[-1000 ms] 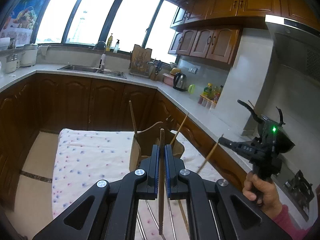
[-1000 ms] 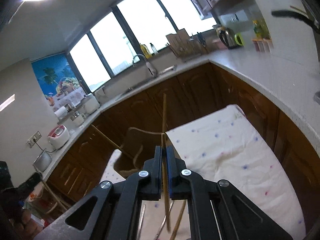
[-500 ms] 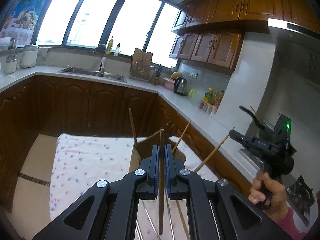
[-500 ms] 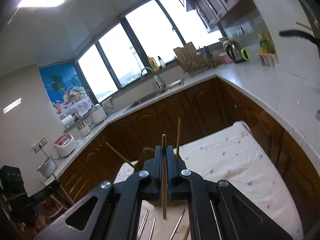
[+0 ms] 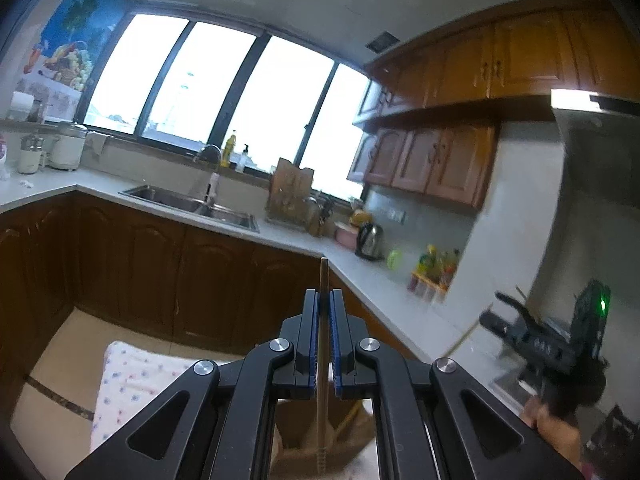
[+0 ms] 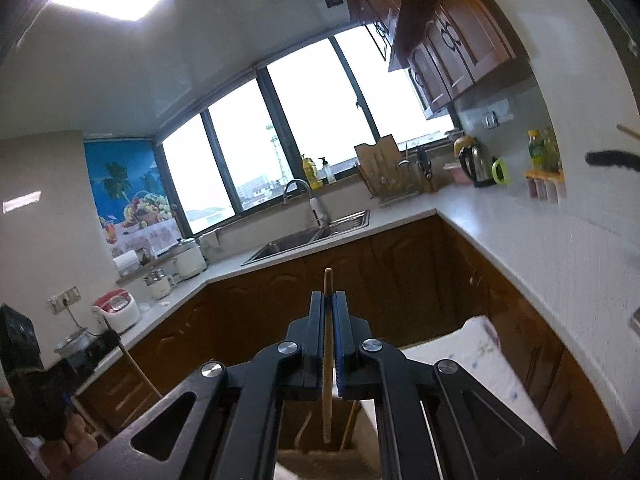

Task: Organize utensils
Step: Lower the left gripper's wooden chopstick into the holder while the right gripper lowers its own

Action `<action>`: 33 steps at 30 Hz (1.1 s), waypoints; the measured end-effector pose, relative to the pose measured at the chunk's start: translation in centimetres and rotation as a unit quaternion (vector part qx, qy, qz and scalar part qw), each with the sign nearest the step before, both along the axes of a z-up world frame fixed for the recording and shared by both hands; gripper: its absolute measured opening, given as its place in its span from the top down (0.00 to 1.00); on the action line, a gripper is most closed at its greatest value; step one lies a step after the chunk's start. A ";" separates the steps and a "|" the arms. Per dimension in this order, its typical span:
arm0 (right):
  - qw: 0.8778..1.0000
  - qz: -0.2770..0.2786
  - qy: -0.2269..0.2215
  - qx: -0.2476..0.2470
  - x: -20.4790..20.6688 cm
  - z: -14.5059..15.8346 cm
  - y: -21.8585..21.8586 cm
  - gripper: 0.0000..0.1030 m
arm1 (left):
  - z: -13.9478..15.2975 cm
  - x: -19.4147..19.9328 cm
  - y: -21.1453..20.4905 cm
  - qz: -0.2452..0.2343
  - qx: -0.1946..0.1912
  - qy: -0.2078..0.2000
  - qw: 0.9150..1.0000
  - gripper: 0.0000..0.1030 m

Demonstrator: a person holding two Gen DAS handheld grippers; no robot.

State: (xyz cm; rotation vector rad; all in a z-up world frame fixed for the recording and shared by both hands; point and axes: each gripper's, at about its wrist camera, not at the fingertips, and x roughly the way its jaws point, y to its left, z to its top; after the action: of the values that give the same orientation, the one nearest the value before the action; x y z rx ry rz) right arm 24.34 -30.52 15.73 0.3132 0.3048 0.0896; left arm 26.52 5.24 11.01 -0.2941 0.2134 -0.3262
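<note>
both hands up, pointing near level: left claw (image 5: 324, 336) clenched on a chopstick (image 5: 322, 372), right claw (image 6: 329, 340) clamping another chopstick (image 6: 327, 376) upright.

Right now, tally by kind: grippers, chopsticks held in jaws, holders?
Grippers: 2 (left gripper, right gripper)
Chopsticks in jaws: 2 (left chopstick, right chopstick)
Holder: 1; the sticks inside are too hidden to count
Total: 5
</note>
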 end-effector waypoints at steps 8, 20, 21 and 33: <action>0.999 -0.004 0.033 0.008 2.8 -4.5 -0.2 0.96 | -7.0 3.9 -2.2 0.056 -0.028 0.011 0.998 0.96; 0.997 0.005 0.070 0.014 4.2 -9.0 0.4 0.96 | -9.3 3.9 -4.9 0.086 -0.024 -0.012 0.996 0.96; 0.998 0.004 0.068 0.014 4.2 -8.9 0.4 0.96 | -9.5 4.0 -5.4 0.089 -0.023 -0.014 0.996 0.96; 0.997 0.008 0.071 0.014 4.7 -8.8 0.4 0.96 | -10.7 4.6 -5.3 0.092 -0.027 -0.011 0.995 0.96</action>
State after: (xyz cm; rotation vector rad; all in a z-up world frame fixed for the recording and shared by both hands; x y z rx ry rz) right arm 29.05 -30.17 6.92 0.3452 0.4463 0.0875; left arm 31.13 -0.07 0.35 -0.3611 0.1539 -0.1534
